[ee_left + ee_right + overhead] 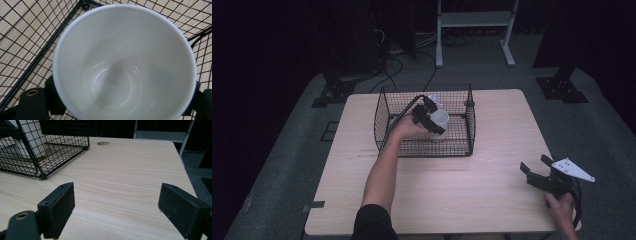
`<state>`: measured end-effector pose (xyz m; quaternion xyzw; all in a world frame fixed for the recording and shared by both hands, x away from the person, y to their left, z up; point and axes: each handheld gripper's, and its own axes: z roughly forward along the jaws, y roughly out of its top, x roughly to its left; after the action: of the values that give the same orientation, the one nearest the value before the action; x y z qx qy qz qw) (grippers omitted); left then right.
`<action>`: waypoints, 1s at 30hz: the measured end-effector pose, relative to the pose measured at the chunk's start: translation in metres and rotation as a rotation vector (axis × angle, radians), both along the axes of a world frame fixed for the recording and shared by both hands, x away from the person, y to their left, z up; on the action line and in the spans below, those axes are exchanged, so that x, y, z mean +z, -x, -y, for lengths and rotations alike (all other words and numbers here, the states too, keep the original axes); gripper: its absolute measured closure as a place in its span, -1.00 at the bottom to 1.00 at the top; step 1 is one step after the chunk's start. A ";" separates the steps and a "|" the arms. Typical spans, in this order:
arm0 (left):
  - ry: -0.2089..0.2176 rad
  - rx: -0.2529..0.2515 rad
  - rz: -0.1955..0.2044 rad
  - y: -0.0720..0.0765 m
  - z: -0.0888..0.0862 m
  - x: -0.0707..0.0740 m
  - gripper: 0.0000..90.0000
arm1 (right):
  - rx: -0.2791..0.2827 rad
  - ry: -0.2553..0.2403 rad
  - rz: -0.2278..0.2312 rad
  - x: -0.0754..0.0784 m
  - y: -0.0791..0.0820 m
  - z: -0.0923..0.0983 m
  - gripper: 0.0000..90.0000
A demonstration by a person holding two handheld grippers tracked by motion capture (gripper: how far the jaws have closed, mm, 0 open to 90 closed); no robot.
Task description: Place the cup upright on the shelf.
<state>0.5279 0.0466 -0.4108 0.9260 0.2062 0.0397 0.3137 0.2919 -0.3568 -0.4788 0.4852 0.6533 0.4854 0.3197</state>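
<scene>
Black grippers, brass-ringed screws; black sleeve, grey plate.

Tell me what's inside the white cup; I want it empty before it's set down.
The white cup looks empty: bare glossy walls and bottom in the left gripper view. The left tool holds it inside the wire basket. What lies under the cup is hidden.

White mug inside wire basket
</scene>
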 end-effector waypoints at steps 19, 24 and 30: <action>0.026 0.014 0.027 0.004 -0.002 0.009 -0.76 | -0.002 0.000 0.000 0.000 0.000 0.000 -0.71; 0.033 0.017 0.045 0.006 -0.004 0.015 -0.77 | -0.002 0.000 -0.002 0.000 0.000 0.000 -0.71; 0.047 0.025 0.058 0.008 -0.007 0.021 -0.79 | -0.001 -0.002 -0.001 0.000 0.000 0.000 -0.71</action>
<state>0.5199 0.0533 -0.3897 0.9143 0.2095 0.0656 0.3405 0.2920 -0.3569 -0.4788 0.4860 0.6526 0.4856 0.3195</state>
